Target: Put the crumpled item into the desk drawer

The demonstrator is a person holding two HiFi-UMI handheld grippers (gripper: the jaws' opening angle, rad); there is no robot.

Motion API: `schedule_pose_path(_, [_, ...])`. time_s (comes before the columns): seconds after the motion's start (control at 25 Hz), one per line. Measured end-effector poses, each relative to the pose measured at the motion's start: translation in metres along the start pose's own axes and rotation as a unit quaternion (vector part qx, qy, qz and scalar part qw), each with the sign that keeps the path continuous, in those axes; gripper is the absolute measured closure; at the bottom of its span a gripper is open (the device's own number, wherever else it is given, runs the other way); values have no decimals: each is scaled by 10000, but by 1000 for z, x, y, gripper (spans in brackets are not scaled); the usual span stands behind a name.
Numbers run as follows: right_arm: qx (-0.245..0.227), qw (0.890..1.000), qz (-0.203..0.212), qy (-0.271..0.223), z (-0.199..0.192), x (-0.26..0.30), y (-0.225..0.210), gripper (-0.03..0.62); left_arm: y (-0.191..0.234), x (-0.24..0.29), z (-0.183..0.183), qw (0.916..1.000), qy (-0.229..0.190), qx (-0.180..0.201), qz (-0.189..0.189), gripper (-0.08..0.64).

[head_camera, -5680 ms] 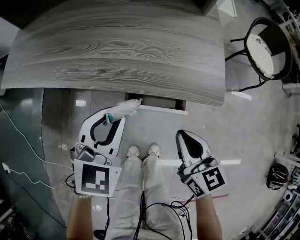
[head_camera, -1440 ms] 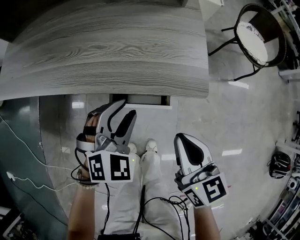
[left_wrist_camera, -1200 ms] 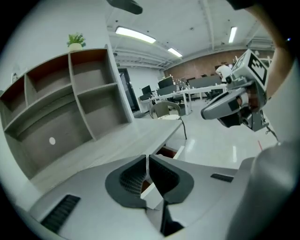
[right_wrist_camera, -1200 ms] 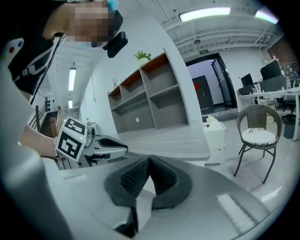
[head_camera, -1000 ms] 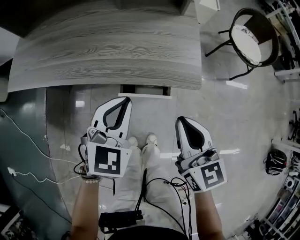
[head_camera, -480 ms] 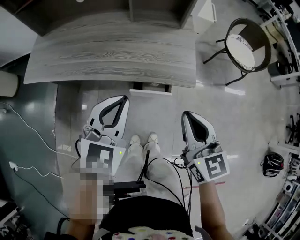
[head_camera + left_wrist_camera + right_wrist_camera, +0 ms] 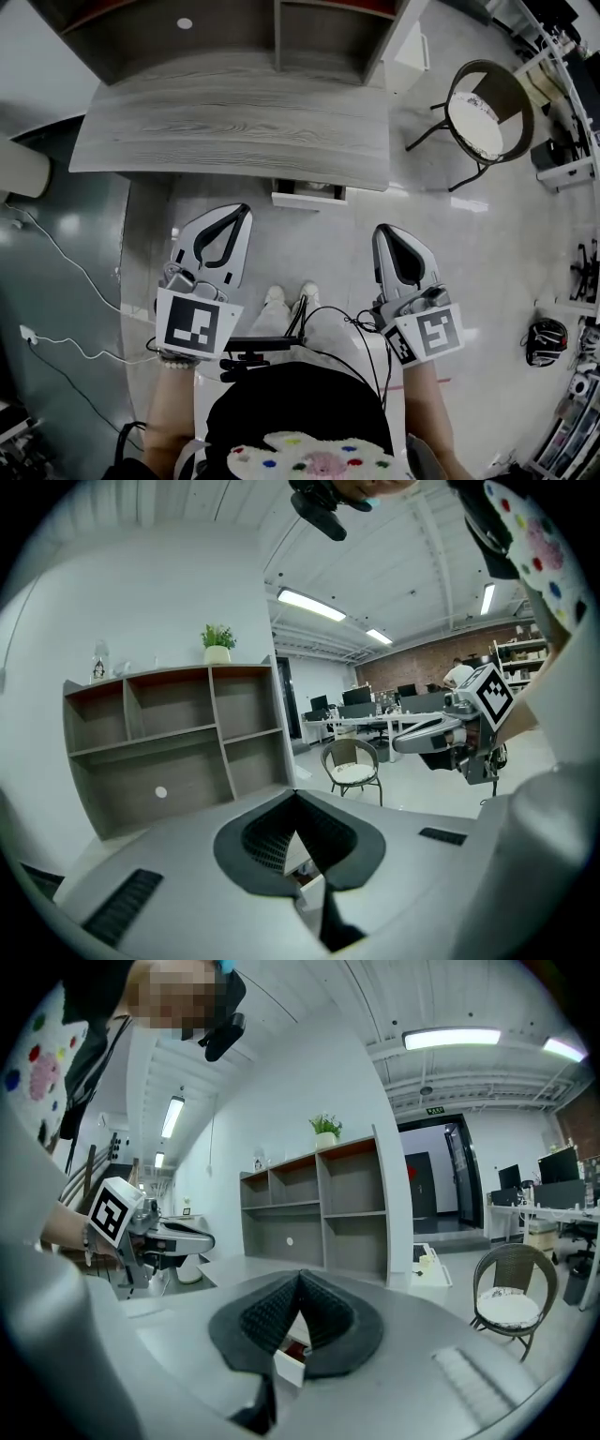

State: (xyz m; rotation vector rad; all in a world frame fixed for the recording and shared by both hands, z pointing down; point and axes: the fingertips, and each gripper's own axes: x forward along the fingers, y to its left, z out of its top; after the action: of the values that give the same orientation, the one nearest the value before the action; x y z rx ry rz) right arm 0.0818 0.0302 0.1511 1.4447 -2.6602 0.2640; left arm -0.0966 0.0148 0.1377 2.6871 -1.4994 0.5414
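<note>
Two grippers: left gripper (image 7: 241,210) and right gripper (image 7: 382,229) both have their jaws pressed together with nothing between them; we hold them low, side by side, well back from the surface (image 7: 234,131)
Drawer: the drawer (image 7: 307,200) stands partly pulled out under the front edge of the surface, between the lines of our two grippers
Crumpled item: not in either gripper and not on the surface; a pale patch shows inside the drawer, too small for us to name; we judge it is the item, already dropped in
Stage: we judge the placing done; only the closing of the drawer may be left
Risk, springing: a crumpled thing can puff up; if we push the drawer home it may catch under the surface and jam or tear
Risk, pushing: closed jaws give a narrow tip; an off-centre push on the thin white front could skew the drawer or slip past it
Risk, cables: a cable (image 7: 328,323) loops by our feet; a step forward could snag it
</note>
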Motion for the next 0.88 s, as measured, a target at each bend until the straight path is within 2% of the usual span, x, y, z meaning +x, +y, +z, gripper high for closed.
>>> schedule_pose_path(0.2, [-1,10000,-14,-62,11,-2,3,583,7,-13,6,9999,-11,-97,135,554])
schedule_pose_path(0.36, [283,9994,-78,-186,11,-3,2,583,10,-16,11,9999,-72,-64,113,552])
schedule_pose_path(0.48, [218,9996,-104,-172,24,6,4,583,14,-16,13,9998,-110,-58,121,554])
schedule_pose_path(0.76, [322,9992,-46,-217,14,11,2,583,18,-14,15,9998,-130,-105,111,554])
schedule_pose_path(0.88, [204,9996,-38,-198,25,17,3,583,18,-12,15,9998,-124,-123,87,554])
